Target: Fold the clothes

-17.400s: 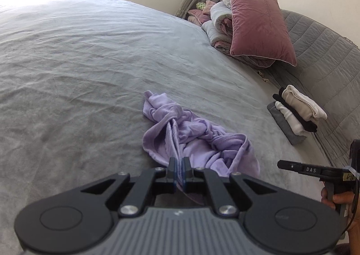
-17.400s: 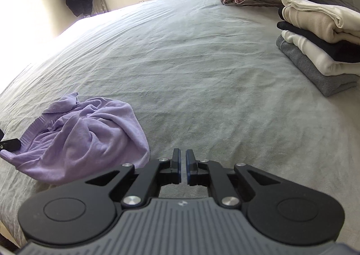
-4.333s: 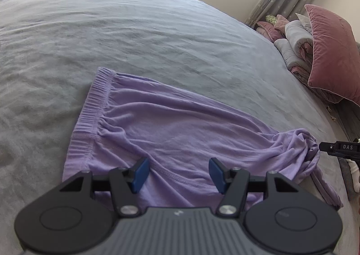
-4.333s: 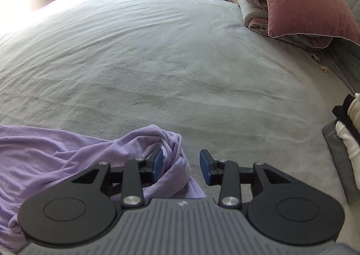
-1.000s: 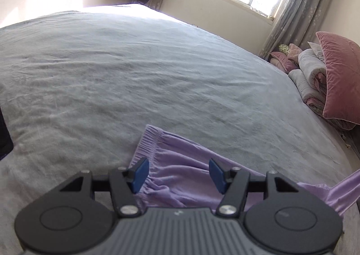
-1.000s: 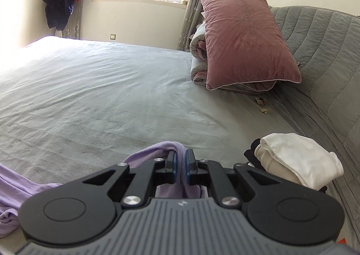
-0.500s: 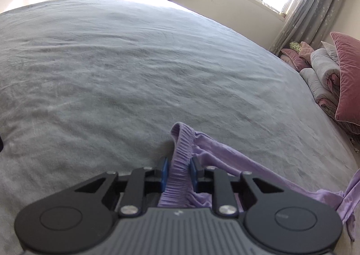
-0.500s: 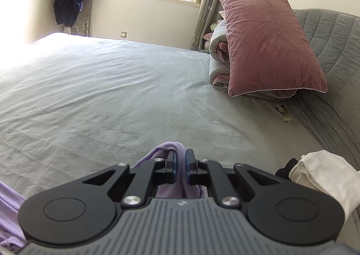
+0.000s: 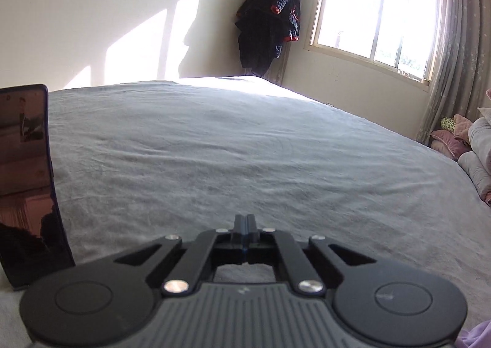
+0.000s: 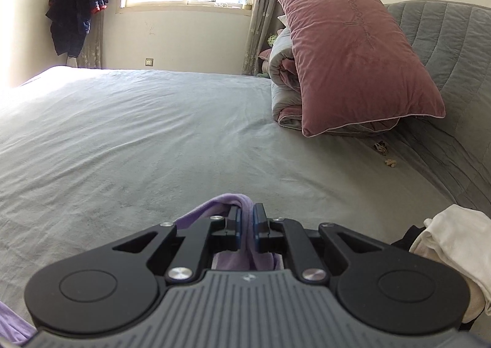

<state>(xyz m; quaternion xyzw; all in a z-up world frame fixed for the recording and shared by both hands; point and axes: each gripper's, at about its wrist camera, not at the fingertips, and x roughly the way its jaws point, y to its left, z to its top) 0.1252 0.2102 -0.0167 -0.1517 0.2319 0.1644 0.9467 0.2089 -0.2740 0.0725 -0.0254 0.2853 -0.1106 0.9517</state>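
A soft lilac jersey garment (image 10: 237, 203) is clamped in the right claw (image 10: 246, 226), a fold of it bulging between the blue pads above the grey bed sheet (image 10: 138, 139). The left claw (image 9: 244, 226) is seen pressed fully together; whether cloth is pinched there cannot be told, though a lilac scrap shows at the lower right edge of that view. Beside the right claw a stack of folded cream and dark clothes (image 10: 448, 237) is seen, so part of the folding appears done. The lilac piece is judged not yet folded. A dusty-pink velvet pillow (image 10: 353, 53) rests against the quilted grey headboard (image 10: 454, 50).
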